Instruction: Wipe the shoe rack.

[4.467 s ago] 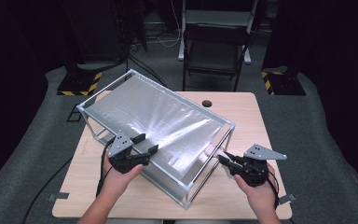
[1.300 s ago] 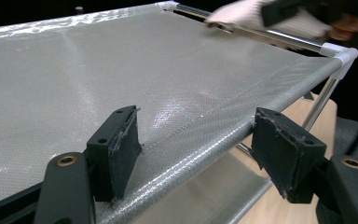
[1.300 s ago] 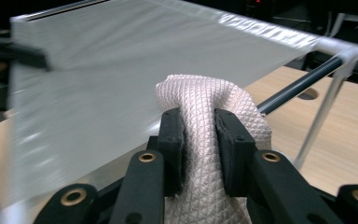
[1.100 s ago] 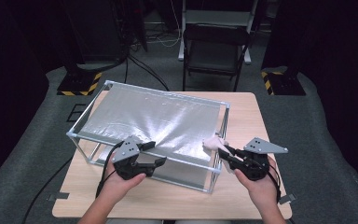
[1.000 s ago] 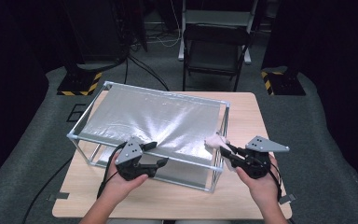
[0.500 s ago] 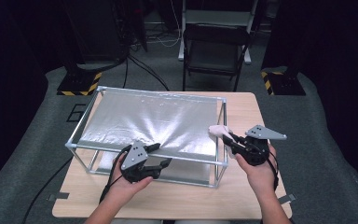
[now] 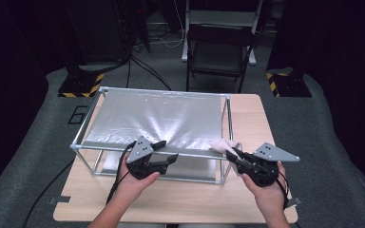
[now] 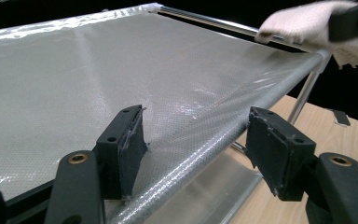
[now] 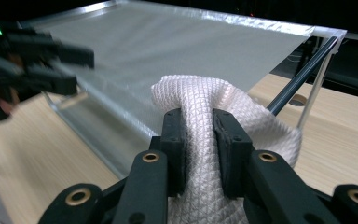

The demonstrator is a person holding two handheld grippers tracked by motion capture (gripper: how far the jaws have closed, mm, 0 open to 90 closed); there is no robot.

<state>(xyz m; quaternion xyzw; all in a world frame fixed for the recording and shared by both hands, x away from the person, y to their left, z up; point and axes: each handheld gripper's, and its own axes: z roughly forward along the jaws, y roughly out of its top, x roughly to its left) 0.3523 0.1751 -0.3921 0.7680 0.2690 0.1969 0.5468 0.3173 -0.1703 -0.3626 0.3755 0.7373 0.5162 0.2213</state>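
A metal frame rack [image 7: 161,90] with a silver sheet [image 7: 161,116] stretched over its top stands on the wooden table [image 7: 252,114]. My left gripper [image 7: 167,152] is at the rack's front rail. Its jaws have just been closing a little and straddle the sheet-wrapped rail [image 8: 205,154]: one pad rests on the sheet, the other stands off it. My left gripper [image 8: 198,135] is open. My right gripper [image 7: 230,153] is shut on a white waffle cloth [image 7: 221,145] at the rack's front right corner. The cloth [image 9: 200,93] bulges out between the jaws of my right gripper [image 9: 199,116], over the sheet's edge.
A lower silver shelf [image 7: 119,164] sits inside the rack near the tabletop. Bare table runs along the front edge and to the right of the rack. A dark chair [image 7: 218,52] stands behind the table, with cables on the grey floor.
The rack has swung from a diagonal to square with the table's front edge. My right gripper carried the cloth up to the front right corner. My left gripper slid right along the front rail.
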